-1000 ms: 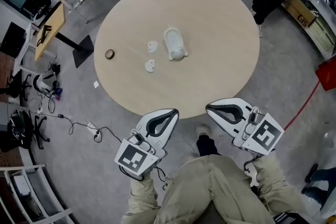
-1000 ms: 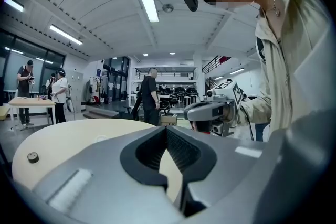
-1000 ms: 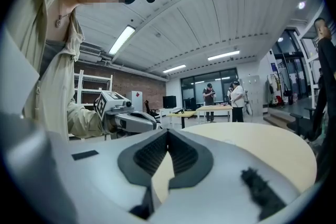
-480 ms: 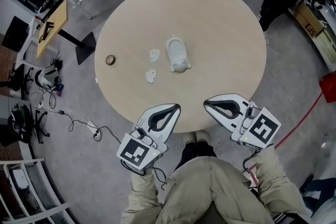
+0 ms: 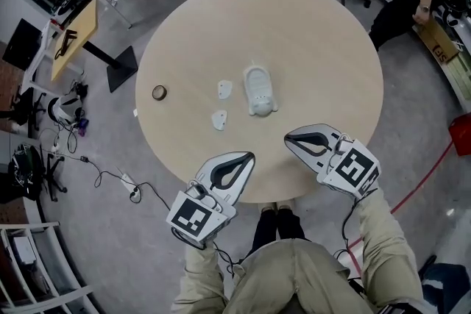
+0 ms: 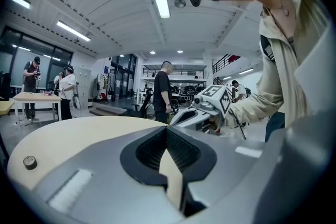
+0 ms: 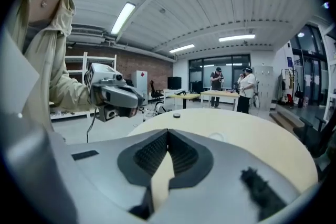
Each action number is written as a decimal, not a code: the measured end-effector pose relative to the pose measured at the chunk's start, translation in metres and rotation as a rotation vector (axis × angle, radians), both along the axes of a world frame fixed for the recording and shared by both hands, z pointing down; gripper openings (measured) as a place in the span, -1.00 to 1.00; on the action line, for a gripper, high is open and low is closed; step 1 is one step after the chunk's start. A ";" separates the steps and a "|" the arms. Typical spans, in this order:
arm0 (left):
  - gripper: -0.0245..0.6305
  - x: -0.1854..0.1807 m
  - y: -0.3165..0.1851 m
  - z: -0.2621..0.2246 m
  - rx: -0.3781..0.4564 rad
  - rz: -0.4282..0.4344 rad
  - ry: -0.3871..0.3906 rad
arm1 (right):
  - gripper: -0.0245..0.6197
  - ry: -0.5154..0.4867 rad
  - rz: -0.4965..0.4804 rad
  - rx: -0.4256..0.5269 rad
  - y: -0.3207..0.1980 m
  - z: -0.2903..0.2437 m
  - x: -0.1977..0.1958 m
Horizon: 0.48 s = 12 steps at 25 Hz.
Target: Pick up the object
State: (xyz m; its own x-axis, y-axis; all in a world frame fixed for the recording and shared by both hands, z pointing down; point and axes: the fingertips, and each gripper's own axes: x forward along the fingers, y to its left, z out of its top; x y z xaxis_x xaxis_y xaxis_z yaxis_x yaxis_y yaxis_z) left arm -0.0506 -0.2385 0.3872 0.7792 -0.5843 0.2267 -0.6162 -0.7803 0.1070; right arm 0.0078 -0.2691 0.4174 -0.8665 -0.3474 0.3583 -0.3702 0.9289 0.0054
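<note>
**Round table (image 5: 324, 40), from above.** The person stands at its near edge with both tools raised over that rim. This is probably a ready stance, since neither tool has reached the work.

**Left claw (image 5: 247, 157).** Its tip is just over the near rim and its body hangs off the table. It is clenched, with the ribbed pads meeting and nothing between them.

**Right claw (image 5: 289, 136).** It sits slightly further in over the tabletop and points inward towards its partner. It is also clenched and empty. Either claw would have to open before any grasp.

**Object (image 5: 259, 90).** This is a white, oblong moulded piece lying flat near the table's middle, with its long axis running roughly away from the person. It is untouched and well apart from both claws. It lies ahead of them and closer to the right claw, a little to that claw's left, so the right seems the likelier tool for the pick.

**Small pieces (image 5: 225, 89) — two white ones.** They lie just left of the object and apart from it, towards the left claw's side.

**Ring (image 5: 158, 93).** It is small and dark, near the left rim and clear of any likely reach.
</note>
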 end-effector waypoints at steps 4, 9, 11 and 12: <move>-0.91 -0.010 -0.009 0.007 -0.017 -0.017 0.007 | -0.92 0.121 -0.028 0.006 -0.030 0.028 -0.019; -0.91 -0.020 -0.018 0.012 -0.024 -0.028 -0.001 | -0.92 0.278 -0.060 0.035 -0.062 0.060 -0.044; -0.91 -0.023 -0.022 0.014 -0.027 -0.035 -0.002 | -0.91 0.335 -0.056 0.062 -0.076 0.070 -0.049; -0.91 -0.024 -0.023 0.014 -0.029 -0.039 -0.001 | -0.89 0.370 -0.053 0.079 -0.082 0.076 -0.050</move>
State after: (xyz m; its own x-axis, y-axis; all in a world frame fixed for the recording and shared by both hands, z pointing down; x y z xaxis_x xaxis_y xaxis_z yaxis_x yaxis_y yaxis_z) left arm -0.0750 -0.2615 0.4015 0.7558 -0.6076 0.2444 -0.6463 -0.7521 0.1288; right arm -0.0422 -0.3515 0.4937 -0.7013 -0.3447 0.6239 -0.2815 0.9381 0.2018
